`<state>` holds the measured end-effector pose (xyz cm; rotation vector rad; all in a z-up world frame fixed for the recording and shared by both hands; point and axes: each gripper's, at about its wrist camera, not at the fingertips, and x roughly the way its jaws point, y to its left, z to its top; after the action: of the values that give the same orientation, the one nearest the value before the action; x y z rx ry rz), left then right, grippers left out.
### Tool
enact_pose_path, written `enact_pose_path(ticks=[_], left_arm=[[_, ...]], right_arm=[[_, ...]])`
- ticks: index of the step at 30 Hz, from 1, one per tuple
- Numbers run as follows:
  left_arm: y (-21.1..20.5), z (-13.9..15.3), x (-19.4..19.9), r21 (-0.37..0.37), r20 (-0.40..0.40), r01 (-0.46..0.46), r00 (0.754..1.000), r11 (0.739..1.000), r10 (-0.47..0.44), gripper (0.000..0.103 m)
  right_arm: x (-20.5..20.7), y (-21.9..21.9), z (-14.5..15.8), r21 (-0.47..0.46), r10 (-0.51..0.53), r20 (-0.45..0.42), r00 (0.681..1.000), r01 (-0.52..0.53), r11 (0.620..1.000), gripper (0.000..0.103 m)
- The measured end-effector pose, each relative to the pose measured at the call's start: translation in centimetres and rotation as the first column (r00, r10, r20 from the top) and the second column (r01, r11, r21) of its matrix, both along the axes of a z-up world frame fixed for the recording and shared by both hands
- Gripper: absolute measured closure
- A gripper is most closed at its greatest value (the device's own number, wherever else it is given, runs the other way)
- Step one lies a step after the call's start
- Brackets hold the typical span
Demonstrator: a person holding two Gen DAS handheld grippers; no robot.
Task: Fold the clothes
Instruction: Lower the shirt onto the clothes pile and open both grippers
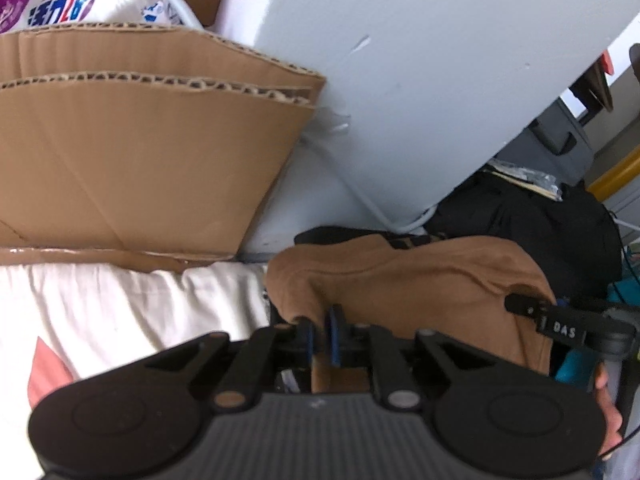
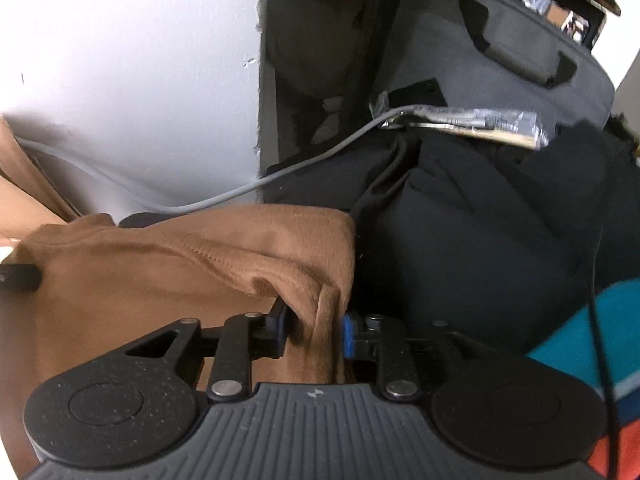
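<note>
We have the brown garment [image 1: 420,280] lying on the bed [image 1: 100,312], its far edge toward the wall [image 1: 400,60], with a cardboard box [image 1: 140,140] to its left and a black bag [image 2: 500,220] to its right. Each of our tongs sits at one near corner of it. The left tongs [image 1: 320,334] stand only slightly apart, and a fold of brown cloth runs down into the narrow gap; we cannot tell for sure whether the pads press it. The right tongs [image 2: 314,330] stand spread wider, with a bunched ridge of the garment between the pads; the left pad touches the cloth, while the right blue pad looks to sit just beside it, so we judge this grip loose or let go. The garment looks already doubled over, a thick rounded edge facing the wall, so we read this as the end of one fold, the corners being set down on the bed. Next we would free both corners, lift clear without dragging the cloth, and smooth or take a fresh edge for the following fold. The risk we see is snagging the ridge on the right and pulling the fold open.
</note>
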<state>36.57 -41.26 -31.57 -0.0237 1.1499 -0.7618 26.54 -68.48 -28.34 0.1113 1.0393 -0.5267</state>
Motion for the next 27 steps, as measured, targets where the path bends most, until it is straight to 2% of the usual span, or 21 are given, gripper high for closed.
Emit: enact_pose_path(ticks=[1,3,6,11,15,18,22,27], left_arm=[[0.1,0.1,0.0,0.001,0.002,0.002,1.000,1.000,-0.002,0.091],[0.2,0.5,-0.1,0.002,0.013,0.010,1.000,1.000,-0.010,0.091],[0.3,1.5,-0.5,0.006,0.046,0.016,0.999,1.000,-0.016,0.089],[1.0,3.4,-1.6,0.001,0.124,-0.002,0.992,1.000,0.002,0.069],[1.8,5.0,-3.0,-0.030,0.159,0.018,0.987,0.999,-0.013,0.070],[2.3,5.5,-3.9,-0.069,0.129,0.036,0.991,0.997,-0.027,0.078],[2.1,6.0,-5.8,-0.045,0.164,0.077,0.984,0.996,-0.069,0.078],[2.2,5.6,-7.6,-0.049,0.153,0.096,0.984,0.994,-0.088,0.078]], right_arm=[[0.2,0.1,0.2,-0.026,0.008,-0.007,1.000,-0.008,1.000,0.065],[0.6,0.2,0.6,-0.079,0.023,-0.022,0.999,-0.025,0.997,0.064],[0.5,-0.4,1.9,-0.051,0.024,0.008,1.000,-0.023,0.998,0.064],[-0.8,0.2,4.3,-0.027,0.027,0.111,0.993,-0.024,0.999,0.064],[-3.2,2.3,4.9,-0.012,0.048,0.165,0.985,-0.047,0.999,0.064],[-5.4,3.9,4.4,-0.004,0.066,0.191,0.979,-0.066,0.998,0.064],[-7.8,5.6,3.1,-0.037,0.074,0.218,0.973,-0.067,0.997,0.065],[-9.2,6.2,1.5,-0.039,0.087,0.205,0.975,-0.081,0.996,0.065]])
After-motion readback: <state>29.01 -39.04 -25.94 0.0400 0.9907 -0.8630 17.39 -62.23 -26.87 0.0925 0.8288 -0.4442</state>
